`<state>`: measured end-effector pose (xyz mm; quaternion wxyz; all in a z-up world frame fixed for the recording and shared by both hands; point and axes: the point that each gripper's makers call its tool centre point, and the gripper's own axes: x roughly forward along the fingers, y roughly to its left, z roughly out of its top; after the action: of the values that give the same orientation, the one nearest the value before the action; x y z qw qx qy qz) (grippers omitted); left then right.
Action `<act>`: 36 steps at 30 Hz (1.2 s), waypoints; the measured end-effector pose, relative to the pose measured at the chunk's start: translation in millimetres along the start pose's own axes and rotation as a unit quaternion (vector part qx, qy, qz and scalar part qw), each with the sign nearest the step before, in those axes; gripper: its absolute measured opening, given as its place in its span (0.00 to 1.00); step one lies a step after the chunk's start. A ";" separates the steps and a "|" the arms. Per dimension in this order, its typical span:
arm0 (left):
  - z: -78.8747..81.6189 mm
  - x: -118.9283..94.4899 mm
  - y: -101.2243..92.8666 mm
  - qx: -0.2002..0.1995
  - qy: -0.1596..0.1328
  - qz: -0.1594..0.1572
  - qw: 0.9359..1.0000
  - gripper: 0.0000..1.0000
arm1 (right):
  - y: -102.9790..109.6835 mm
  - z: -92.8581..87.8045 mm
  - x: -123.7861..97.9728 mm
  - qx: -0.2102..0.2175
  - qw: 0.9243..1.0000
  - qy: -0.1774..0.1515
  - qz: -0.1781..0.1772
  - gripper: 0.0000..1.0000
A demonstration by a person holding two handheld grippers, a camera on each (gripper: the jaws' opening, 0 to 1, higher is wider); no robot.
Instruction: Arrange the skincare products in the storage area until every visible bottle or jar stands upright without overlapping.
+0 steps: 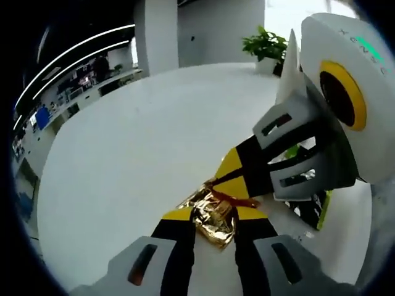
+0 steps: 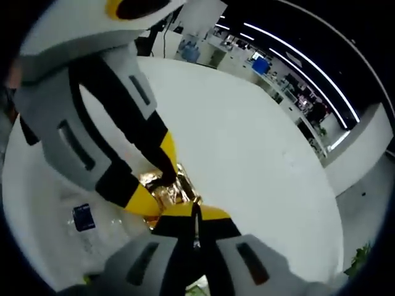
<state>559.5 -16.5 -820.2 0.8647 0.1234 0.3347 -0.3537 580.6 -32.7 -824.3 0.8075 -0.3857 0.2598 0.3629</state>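
Gold packet (image 1: 213,219): crumpled on the white surface (image 1: 136,166), between both grippers.
Left gripper (image 1: 213,223): jaws narrow, straddling it.
Right gripper (image 2: 194,213): jaws pressed together, possibly pinching its edge.

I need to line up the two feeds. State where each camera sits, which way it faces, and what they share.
Left gripper view: rides the left gripper, looking along its jaws over the white table toward a potted plant; the right gripper enters from the right.
Right gripper view: rides the right gripper, facing across the table toward lit shelving; the left gripper enters from the left.
Shared: the crumpled gold foil packet, gripped from both sides, and the table.
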 end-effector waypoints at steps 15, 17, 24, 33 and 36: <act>0.6 -0.2 -0.7 -0.001 -0.001 0.003 1.000 0.20 | -15.5 -3.6 -18.0 -0.065 0.997 -0.020 -0.038 0.20; 0.7 -0.1 -0.7 -0.001 -0.001 0.003 1.000 0.20 | -18.5 -7.0 -23.0 -0.056 0.997 -0.020 -0.043 0.24; 1.0 0.2 -1.3 -0.002 0.006 0.006 1.000 0.20 | -23.0 -13.1 -40.5 -0.023 0.998 -0.022 -0.050 0.27; 1.6 0.0 -1.5 -0.002 0.011 0.005 1.000 0.20 | -13.4 -14.7 -62.2 0.015 0.999 -0.031 -0.038 0.30; 1.4 -0.8 -1.8 -0.002 0.013 0.007 1.000 0.21 | -6.9 -17.6 -67.9 0.021 0.999 -0.032 -0.033 0.33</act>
<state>558.5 -18.0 -818.6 0.8629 0.1288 0.3454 -0.3457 542.8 -76.2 -783.8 0.8344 -0.3656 0.2287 0.3432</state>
